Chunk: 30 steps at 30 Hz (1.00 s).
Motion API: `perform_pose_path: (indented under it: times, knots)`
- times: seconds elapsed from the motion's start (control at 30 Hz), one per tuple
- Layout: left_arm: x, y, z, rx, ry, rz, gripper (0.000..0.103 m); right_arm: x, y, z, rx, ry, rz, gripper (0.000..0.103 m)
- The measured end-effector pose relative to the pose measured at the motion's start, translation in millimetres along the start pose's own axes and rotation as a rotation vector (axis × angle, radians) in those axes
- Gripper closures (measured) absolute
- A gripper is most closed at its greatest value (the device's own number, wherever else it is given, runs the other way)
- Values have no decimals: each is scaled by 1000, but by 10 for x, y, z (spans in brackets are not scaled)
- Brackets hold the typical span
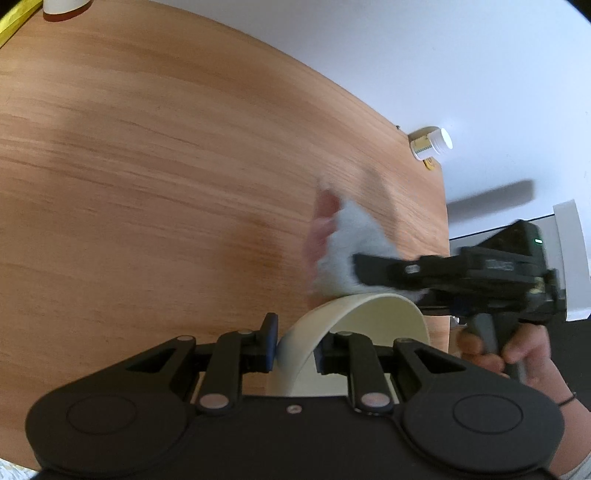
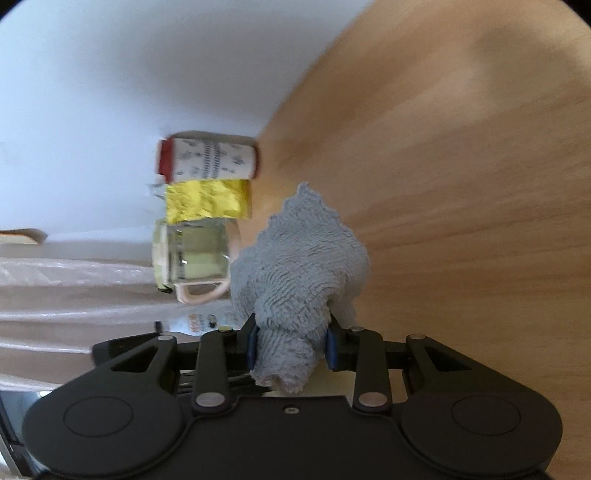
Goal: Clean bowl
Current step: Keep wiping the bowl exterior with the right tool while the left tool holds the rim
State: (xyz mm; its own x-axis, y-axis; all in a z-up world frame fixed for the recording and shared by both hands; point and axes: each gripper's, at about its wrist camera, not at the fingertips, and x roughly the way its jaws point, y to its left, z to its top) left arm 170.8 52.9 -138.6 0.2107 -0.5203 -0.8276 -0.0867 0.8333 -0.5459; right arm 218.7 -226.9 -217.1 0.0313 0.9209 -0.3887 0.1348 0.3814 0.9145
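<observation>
My left gripper [image 1: 295, 347] is shut on the rim of a cream bowl [image 1: 369, 314], held tilted above the wooden table [image 1: 147, 166]. My right gripper [image 2: 291, 349] is shut on a grey-blue fluffy cloth [image 2: 303, 254]. In the left wrist view the right gripper [image 1: 373, 269] comes in from the right and holds the cloth [image 1: 351, 240] just over the bowl's upper rim. The cloth is motion-blurred there, and I cannot tell whether it touches the bowl.
A small white-capped bottle [image 1: 430, 144] stands at the table's far right corner. A red-lidded canister [image 2: 207, 160], a yellow foil packet [image 2: 207, 201] and a glass mug [image 2: 192, 258] stand along the table's far edge. A white object [image 1: 64, 5] sits at the top left.
</observation>
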Motion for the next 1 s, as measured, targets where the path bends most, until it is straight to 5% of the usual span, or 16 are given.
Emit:
perform_pose_path:
  times: [0.17, 0.4, 0.73, 1.0]
  knots:
    - [16, -54, 10, 28, 3, -4, 85, 140, -233, 19, 30, 69, -70, 65]
    - [20, -114, 13, 54, 7, -10, 84, 285, -79, 124, -57, 166, -169, 65]
    - [-40, -101, -37, 59, 6, -11, 84, 227, 461, 185, -216, 213, -27, 65]
    - [-56, -65, -66, 48, 13, -7, 82, 283, 329, 181, -200, 241, -70, 65]
